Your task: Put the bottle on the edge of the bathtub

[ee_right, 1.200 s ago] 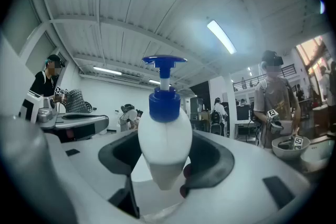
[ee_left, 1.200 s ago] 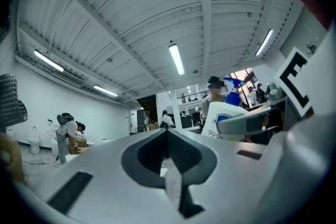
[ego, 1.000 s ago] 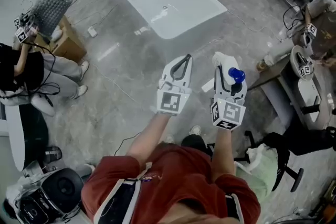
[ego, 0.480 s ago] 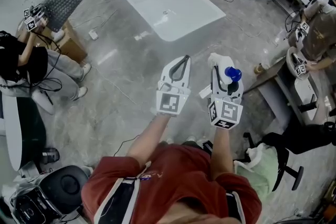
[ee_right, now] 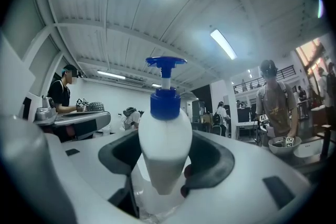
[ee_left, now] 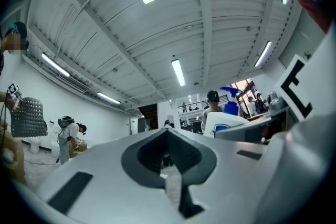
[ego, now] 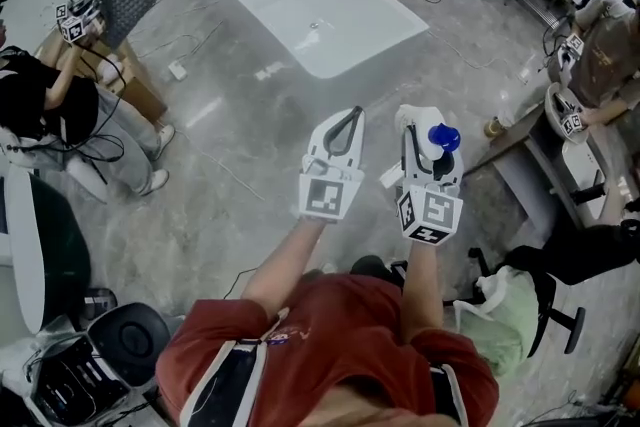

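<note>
Bottle [ee_right: 164, 131]: we pinch its plastic belly w/ right gripper [ego: 418, 127]; prob. light, slippery, stiff. Left gripper [ego: 348, 120] jaws pressed together, empty.

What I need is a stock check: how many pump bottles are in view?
1. The pump bottle sits upright, clamped in the right hand-held gripper, not yet at the bathtub. Others may be hidden in the clutter around the room.

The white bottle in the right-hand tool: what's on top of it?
A blue pump head tops the bottle, sitting on a blue collar. The right gripper has its jaws clamped on the bottle's lower body, so its base is covered.
</note>
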{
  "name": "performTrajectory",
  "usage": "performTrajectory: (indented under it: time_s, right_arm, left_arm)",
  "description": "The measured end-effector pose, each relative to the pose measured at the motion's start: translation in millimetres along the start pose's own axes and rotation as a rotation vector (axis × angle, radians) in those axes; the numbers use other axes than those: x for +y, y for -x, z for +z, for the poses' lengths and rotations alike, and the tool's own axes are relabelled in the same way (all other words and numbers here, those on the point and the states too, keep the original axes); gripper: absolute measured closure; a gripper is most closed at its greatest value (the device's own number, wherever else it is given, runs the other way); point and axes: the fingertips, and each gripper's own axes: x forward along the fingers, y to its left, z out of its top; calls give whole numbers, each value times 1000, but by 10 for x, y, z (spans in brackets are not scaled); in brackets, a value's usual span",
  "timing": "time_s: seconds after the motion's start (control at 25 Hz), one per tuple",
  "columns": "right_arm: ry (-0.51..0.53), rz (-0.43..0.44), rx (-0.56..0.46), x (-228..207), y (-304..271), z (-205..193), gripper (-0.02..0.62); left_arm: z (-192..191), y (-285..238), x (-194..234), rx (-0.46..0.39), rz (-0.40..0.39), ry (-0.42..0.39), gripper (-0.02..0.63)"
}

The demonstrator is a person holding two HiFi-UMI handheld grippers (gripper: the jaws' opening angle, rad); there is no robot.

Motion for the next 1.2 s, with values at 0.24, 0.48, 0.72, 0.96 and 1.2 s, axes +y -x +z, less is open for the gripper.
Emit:
performTrajectory:
  time_s: [0.24,0.48,0.72,0.96,1.2]
  right_arm:
    - [6,-6,10,13,-68,-49,327]
    - [18,-4,7,-59,-299,-89,327]
    - [29,-4,18,-415,-549,-183,326]
    - [27,-3,13,-666,-965,-147,327]
    - [24,8,19,-1050,-1335,-195,327]
  left_arm:
    - [-52,-61,27,8,-9,8,591]
    - [-124,-284,97,4,-11,16,591]
    - [-286,-692,-22,6,-12,6,591]
    - [-393,-1149,19,17,-18,3,591]
    - [-537,-1687,-96,22,-16,0,591]
